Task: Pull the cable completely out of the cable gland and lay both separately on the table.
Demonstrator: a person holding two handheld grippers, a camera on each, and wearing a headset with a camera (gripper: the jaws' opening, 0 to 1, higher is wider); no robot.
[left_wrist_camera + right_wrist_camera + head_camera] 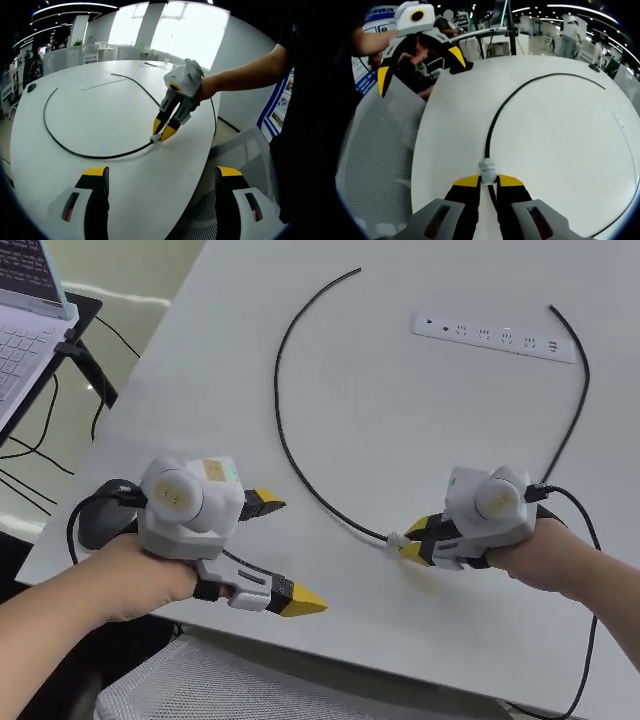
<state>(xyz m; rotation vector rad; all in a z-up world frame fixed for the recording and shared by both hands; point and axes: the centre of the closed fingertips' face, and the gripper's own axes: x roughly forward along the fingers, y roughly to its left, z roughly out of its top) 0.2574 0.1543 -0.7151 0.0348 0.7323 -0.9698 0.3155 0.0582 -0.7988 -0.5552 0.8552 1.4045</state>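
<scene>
A long black cable point(282, 440) curves across the white table point(400, 420) and ends in a small white cable gland point(395, 539). My right gripper point(410, 538) rests low on the table, shut on the cable gland, whose front pokes out past the yellow fingertips point(470, 181). In the right gripper view the gland point(488, 169) sits at the jaws with the cable point(505, 102) running away from it. My left gripper point(285, 552) hovers open at the table's near edge, holding nothing. The left gripper view has its own gripper point(162, 172) wide apart, facing the right gripper point(165, 131) and gland point(156, 137).
A white power strip point(495, 337) lies at the back right with a second black cord point(578, 390) curving beside it. A laptop point(25, 310) stands off the table's left side. A mesh chair point(250, 680) sits below the near edge.
</scene>
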